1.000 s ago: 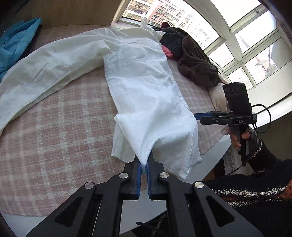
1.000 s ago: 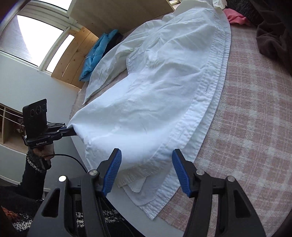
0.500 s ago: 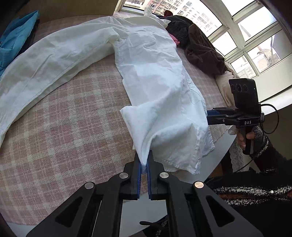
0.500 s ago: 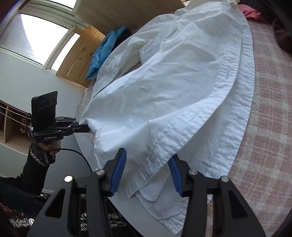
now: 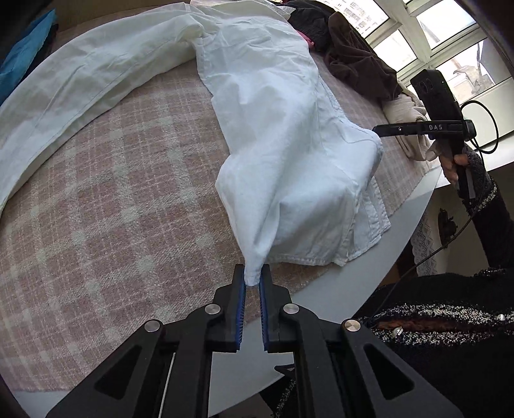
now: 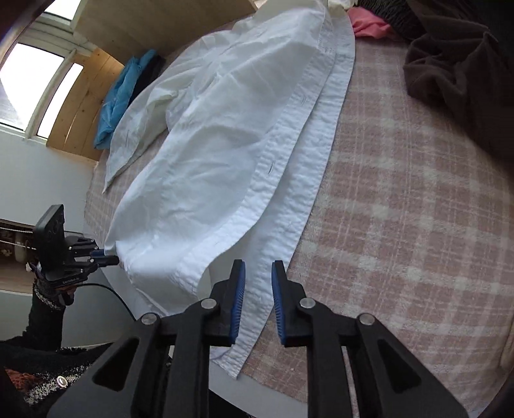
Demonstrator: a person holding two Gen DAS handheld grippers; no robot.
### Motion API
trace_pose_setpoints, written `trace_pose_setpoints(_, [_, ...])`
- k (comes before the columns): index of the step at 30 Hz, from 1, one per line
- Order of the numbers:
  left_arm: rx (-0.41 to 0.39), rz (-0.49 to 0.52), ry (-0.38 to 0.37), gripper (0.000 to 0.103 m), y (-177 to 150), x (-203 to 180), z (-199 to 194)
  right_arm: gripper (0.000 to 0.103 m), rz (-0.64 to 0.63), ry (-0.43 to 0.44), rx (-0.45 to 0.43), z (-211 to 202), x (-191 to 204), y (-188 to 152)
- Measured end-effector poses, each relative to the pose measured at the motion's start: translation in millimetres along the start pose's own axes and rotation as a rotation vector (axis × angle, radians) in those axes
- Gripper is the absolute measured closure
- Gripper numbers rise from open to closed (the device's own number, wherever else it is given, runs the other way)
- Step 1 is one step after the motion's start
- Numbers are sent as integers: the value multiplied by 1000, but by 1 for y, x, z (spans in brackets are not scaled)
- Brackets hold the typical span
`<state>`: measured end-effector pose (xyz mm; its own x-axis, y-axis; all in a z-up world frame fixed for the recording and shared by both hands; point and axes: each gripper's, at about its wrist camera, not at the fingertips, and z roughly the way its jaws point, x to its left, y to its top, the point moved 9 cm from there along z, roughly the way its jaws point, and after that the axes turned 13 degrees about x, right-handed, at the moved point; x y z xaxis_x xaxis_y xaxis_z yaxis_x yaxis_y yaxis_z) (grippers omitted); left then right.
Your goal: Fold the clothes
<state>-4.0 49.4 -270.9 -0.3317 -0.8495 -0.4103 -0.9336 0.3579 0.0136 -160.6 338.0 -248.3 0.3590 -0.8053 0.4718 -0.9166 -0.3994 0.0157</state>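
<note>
A white button-up shirt (image 5: 282, 128) lies lengthwise on the pink plaid tablecloth (image 5: 112, 209), one sleeve (image 5: 80, 80) stretched out to the left. My left gripper (image 5: 252, 279) is shut on a hem corner, holding it raised above the cloth; in the right wrist view the left gripper (image 6: 112, 258) pinches that same corner. My right gripper (image 6: 258, 289) is open by a narrow gap, its blue pads (image 6: 239, 289) straddling the shirt (image 6: 208, 154) at its button placket near the hem. In the left wrist view the right gripper (image 5: 377, 130) has its tip at the shirt's far hem corner.
A dark brown garment (image 6: 456, 70) is heaped at the back right, a pink one (image 6: 366, 25) beside it, and a blue one (image 6: 119, 96) at the far left. The white table rim (image 5: 353, 276) runs just under the hem. A person's dark sleeve (image 5: 491, 225) holds the right gripper.
The right gripper's fingers have narrowed and moved in over the placket at the hem. The left gripper has kept its hold and drawn the hem corner forward and up.
</note>
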Motion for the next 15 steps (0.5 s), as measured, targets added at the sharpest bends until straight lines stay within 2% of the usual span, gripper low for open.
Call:
trace_pose_setpoints(1, [-15, -8, 6, 88, -2, 1, -5, 68, -2, -9, -58, -18, -3, 14])
trace_pose_setpoints(4, [-59, -48, 75, 87, -6, 6, -20, 53, -44, -36, -200, -63, -9, 67])
trace_pose_setpoints(7, [-117, -60, 158, 87, -6, -8, -38, 52, -93, -98, -255, -83, -12, 134])
trace_pose_setpoints(11, [-174, -53, 253, 81, -1, -44, -48, 52, -144, -222, -194, -75, -37, 209])
trace_pose_setpoints(15, [-176, -36, 260, 78, 13, -96, -23, 52, -143, -221, -77, -42, -59, 252])
